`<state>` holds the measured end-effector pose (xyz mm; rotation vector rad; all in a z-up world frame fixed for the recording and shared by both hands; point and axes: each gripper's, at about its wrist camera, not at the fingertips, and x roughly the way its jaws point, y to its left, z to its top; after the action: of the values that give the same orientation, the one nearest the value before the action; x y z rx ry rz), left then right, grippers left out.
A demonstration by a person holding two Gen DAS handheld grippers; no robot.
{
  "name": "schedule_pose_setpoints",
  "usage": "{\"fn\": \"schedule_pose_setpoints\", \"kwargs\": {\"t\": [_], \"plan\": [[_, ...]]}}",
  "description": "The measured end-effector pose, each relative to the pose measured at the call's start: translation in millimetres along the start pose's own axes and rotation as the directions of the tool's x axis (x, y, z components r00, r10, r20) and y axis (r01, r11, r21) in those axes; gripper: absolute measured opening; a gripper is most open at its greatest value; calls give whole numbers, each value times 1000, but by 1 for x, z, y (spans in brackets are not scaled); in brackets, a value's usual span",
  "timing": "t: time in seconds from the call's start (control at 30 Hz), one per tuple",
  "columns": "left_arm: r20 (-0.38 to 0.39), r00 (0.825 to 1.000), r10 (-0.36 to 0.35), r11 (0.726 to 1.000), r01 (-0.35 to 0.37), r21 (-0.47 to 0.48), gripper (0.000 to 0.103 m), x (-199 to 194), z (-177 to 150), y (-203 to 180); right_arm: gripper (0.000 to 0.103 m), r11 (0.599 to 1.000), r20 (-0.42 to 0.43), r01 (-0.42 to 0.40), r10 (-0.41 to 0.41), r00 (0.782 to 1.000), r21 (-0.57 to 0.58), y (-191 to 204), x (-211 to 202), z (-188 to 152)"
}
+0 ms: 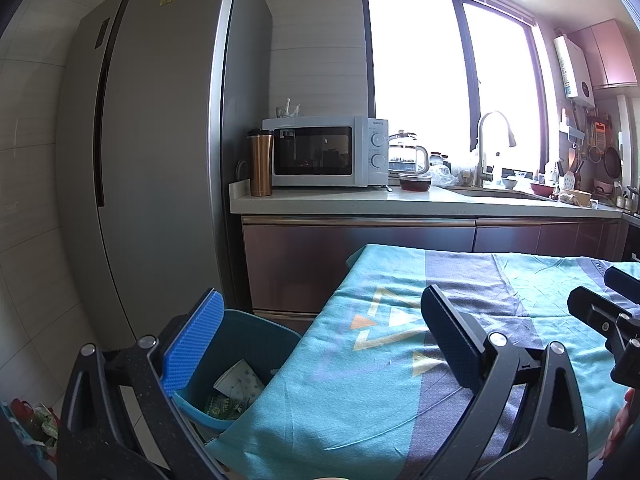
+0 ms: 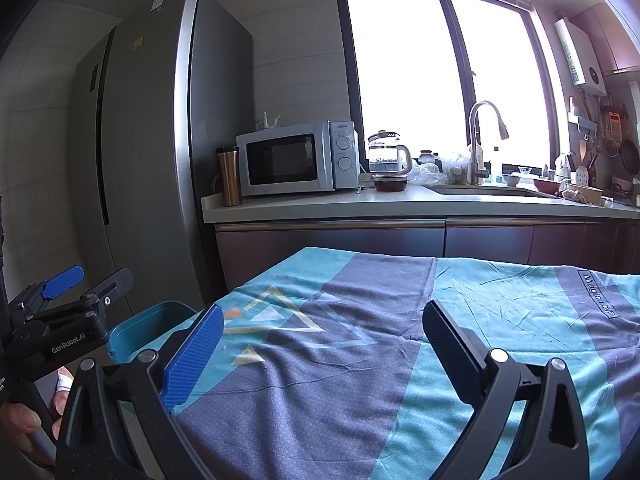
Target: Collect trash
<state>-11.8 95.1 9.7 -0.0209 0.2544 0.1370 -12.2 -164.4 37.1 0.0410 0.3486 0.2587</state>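
**Both grippers empty over a cleared cloth, trash in the bin**

The left hand-held gripper (image 1: 320, 344) hangs with its fingers spread wide and nothing between them, straddling the left edge of the worktop (image 1: 500, 280) and the bin (image 1: 256, 332) below it. That spot suits a drop: anything let go there would fall straight into the bin. Inside lie a crumpled paper cup (image 1: 238, 382) and a green wrapper (image 1: 224, 406), so the trash looks to be already collected.

The right hand-held gripper (image 2: 320, 350) is also spread open and holds nothing, hovering over the middle of the cloth (image 2: 480, 300). It seems to be waiting, or looking for more; no loose scrap shows on the cloth in either view.

The cloth is teal and grey with triangle prints, creased, and covers the whole worktop. The bin stands on the floor just beside the near-left corner.

Beyond is a kitchen: a tall grey fridge (image 1: 160, 140) at far left, then a counter (image 1: 400, 200) carrying a copper tumbler (image 1: 261, 162), a microwave (image 1: 324, 152), a glass kettle (image 1: 406, 156) and a dark lidded tub (image 1: 415, 181). A sink tap (image 1: 488, 140) stands under a bright window (image 1: 440, 60), and utensils hang at far right. A bag of something red and green sits on the floor at near left; I cannot tell what it is.
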Motion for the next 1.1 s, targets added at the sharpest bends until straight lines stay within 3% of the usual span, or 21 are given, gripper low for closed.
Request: {"fn": "schedule_pose_setpoints", "kwargs": {"t": [1.1], "plan": [[-4,1000,-2,1000,2,1,97,2,-2,-3,96,1000,2,9,-9,1000,6,2,0,2]]}}
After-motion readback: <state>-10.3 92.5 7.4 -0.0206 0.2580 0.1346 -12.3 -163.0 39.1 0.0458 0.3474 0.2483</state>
